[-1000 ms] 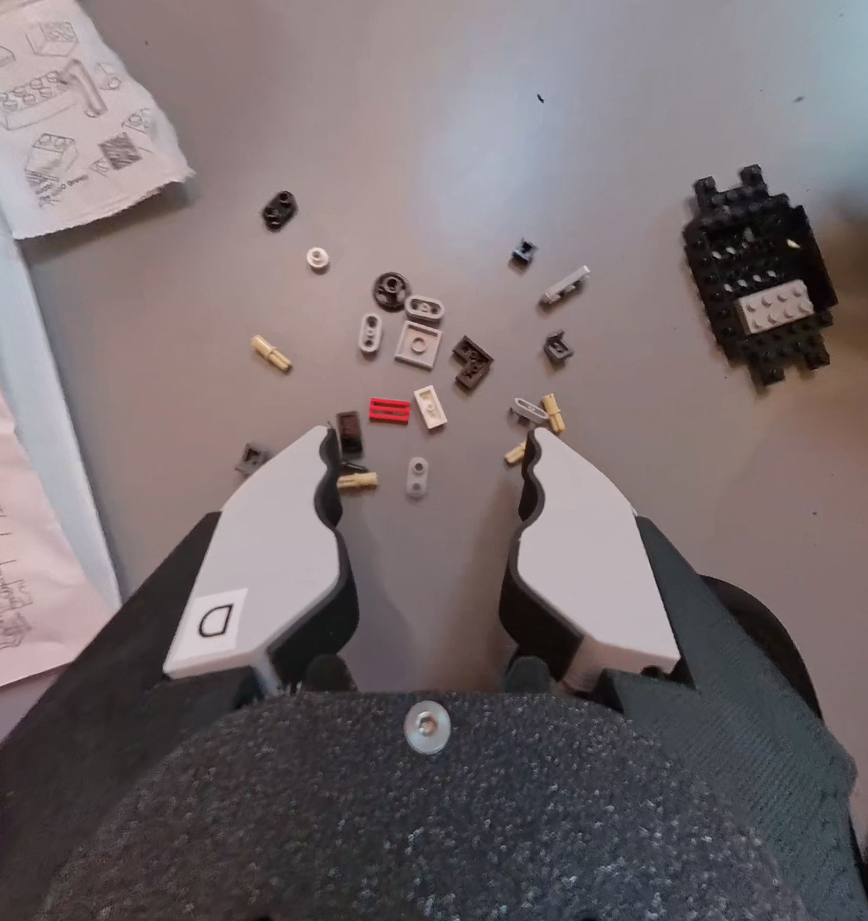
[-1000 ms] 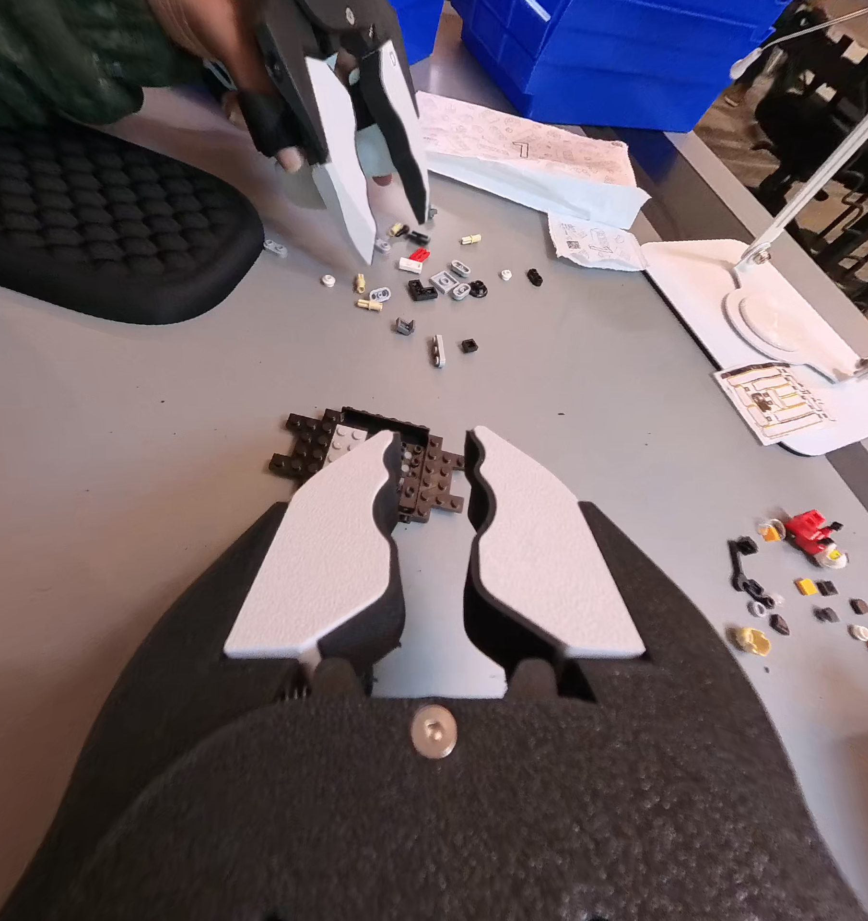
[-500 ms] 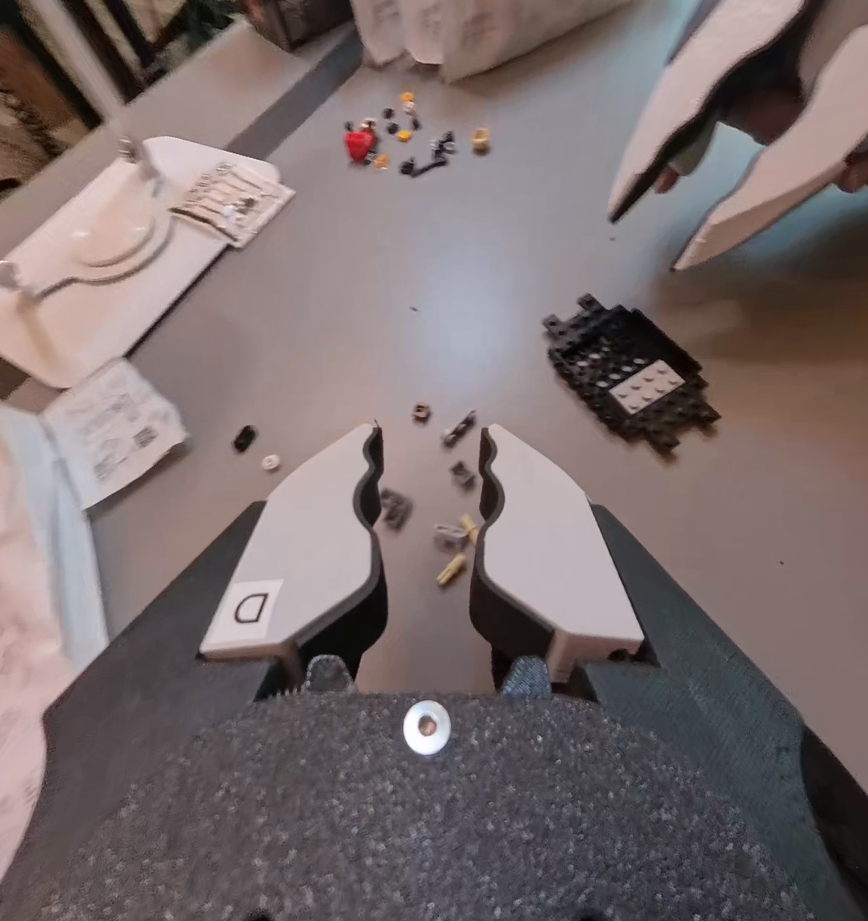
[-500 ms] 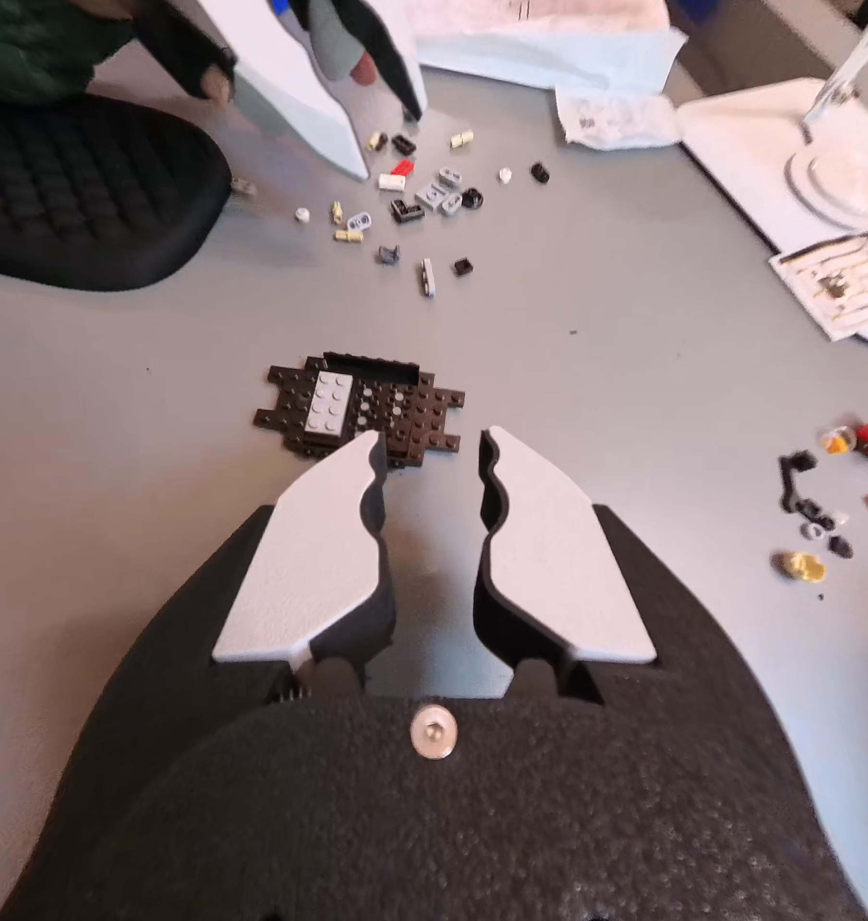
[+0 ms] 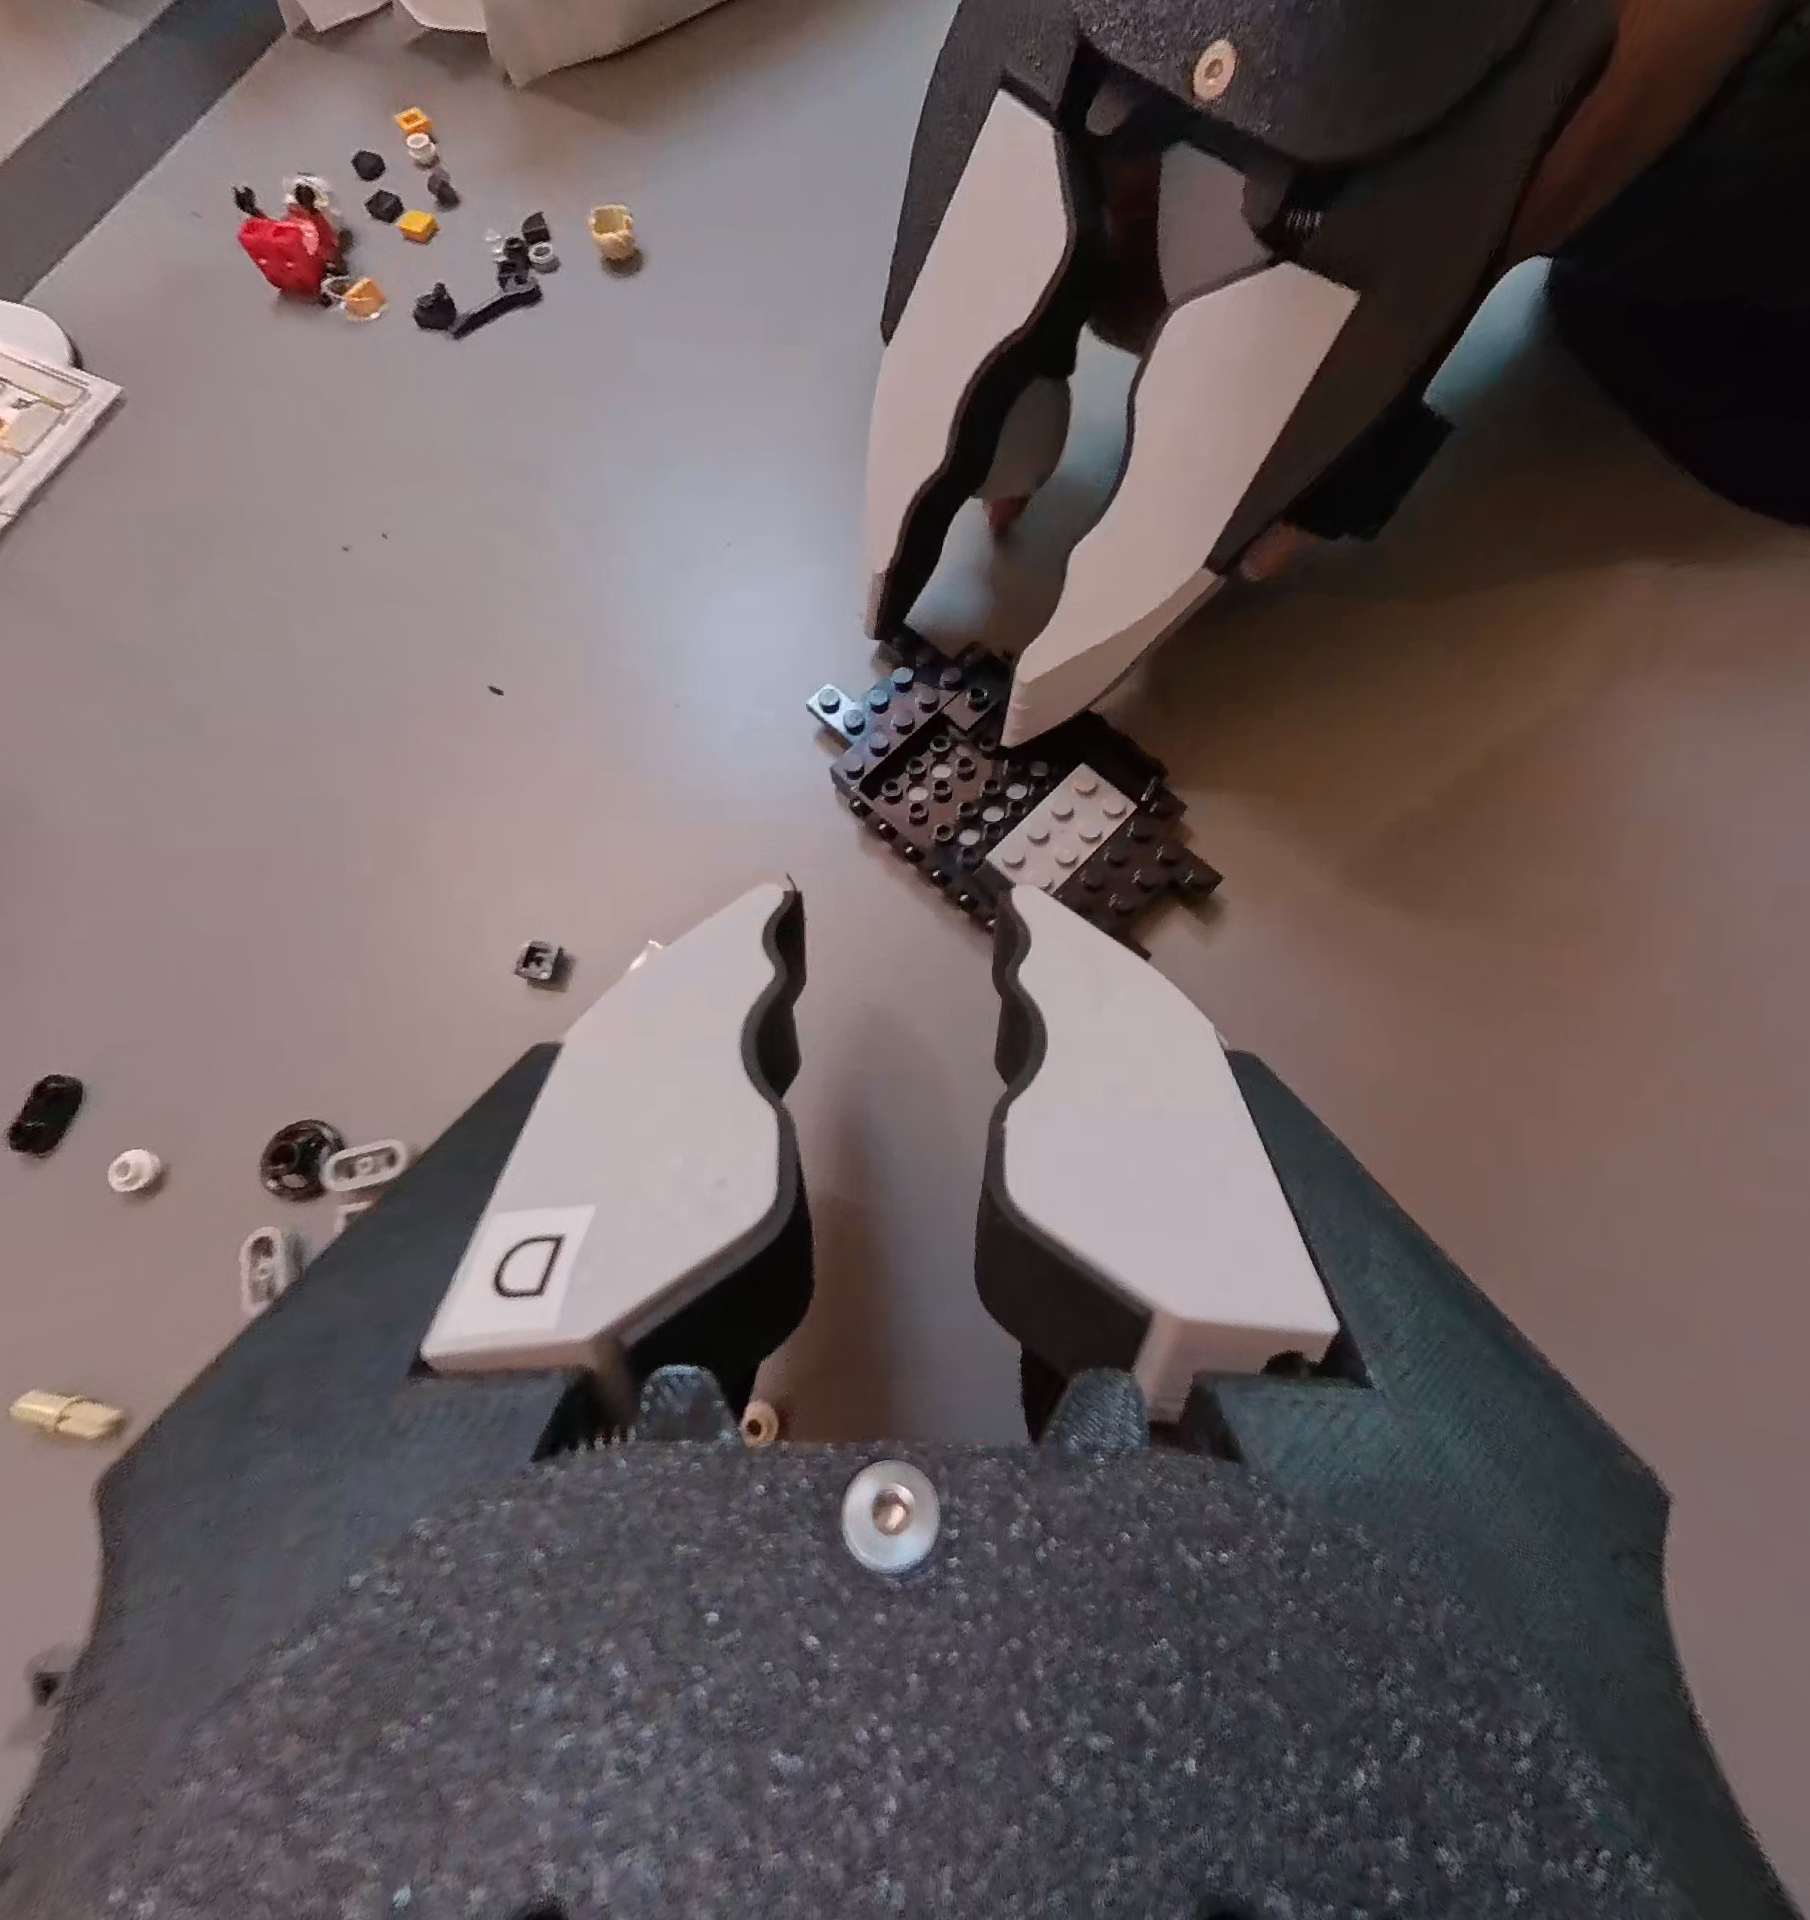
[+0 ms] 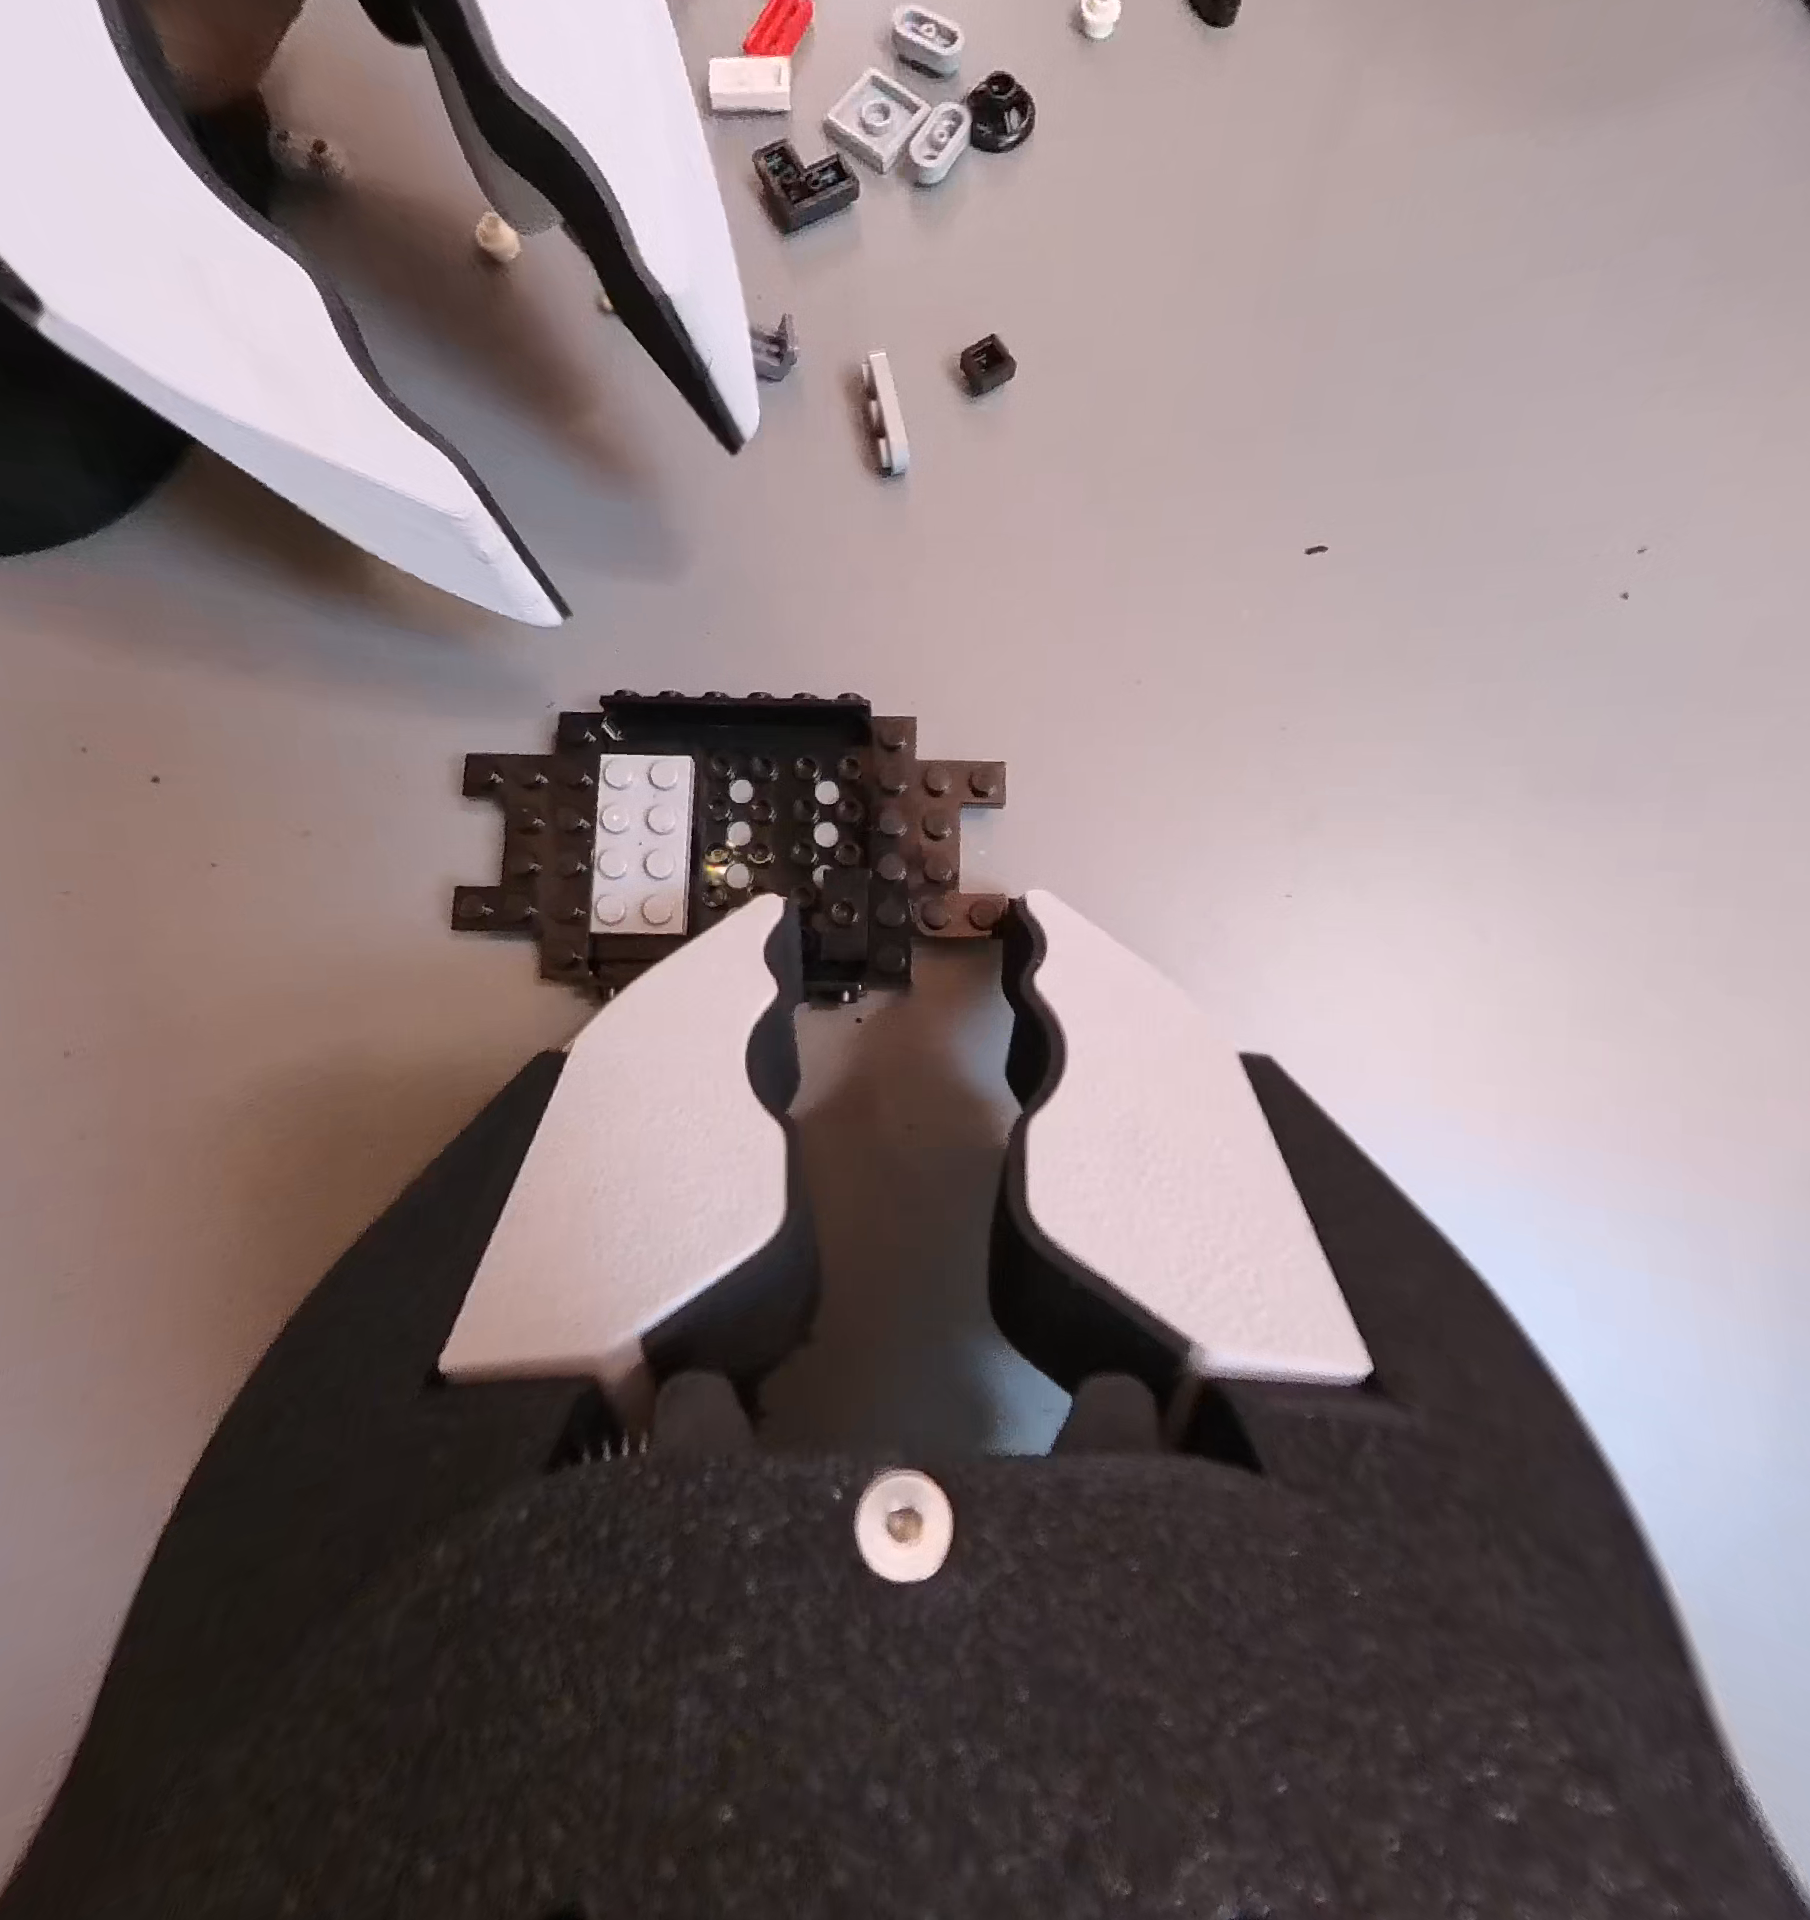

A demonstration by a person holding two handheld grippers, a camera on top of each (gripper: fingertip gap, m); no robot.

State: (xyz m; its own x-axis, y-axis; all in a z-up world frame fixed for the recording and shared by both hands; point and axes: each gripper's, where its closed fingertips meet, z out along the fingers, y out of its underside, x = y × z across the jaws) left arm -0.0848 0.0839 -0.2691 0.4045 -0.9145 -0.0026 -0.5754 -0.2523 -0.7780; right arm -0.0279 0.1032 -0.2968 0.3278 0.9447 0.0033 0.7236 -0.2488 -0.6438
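Loose small bricks [image 5: 298,1158] lie at lower left of left wrist view. Left gripper [image 5: 896,904], centre, narrowly parted, grips nothing. Black studded plate [image 5: 942,779], right of centre, sits under right gripper [image 6: 901,909], jaws likewise parted, straddling its near edge.

A hobby or lab workbench is suggested: a plain grey table [image 5: 589,582] is strewn with small toy building-brick parts [image 6: 885,114], a black studded base plate [image 6: 735,831] is laid flat, and a printed instruction sheet [image 5: 7,436] is seen at one edge.
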